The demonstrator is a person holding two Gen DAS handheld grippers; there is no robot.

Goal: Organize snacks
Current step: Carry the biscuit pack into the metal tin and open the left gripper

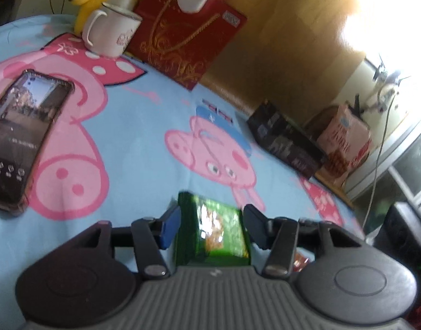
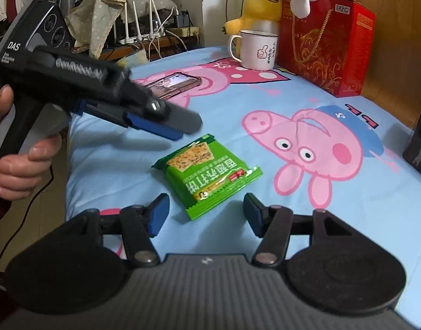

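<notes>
bed sheet; snack packet; phone; mug; red box

green cracker packet on the bed

flat, sealed, label side up with a cracker picture and white characters, turned at a slant on the blue cartoon-pig sheet, crimped ends intact, lying near the bed's near edge.

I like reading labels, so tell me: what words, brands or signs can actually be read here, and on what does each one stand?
"DAS": white letters on the body of the left gripper; the small print beneath is too small to read.
Large Chinese characters on the green snack packet: upside down, not reliably readable.
Thumbs-up drawing with handwriting on the white mug: writing too small.
White logo on the red gift box: blurred.
</notes>
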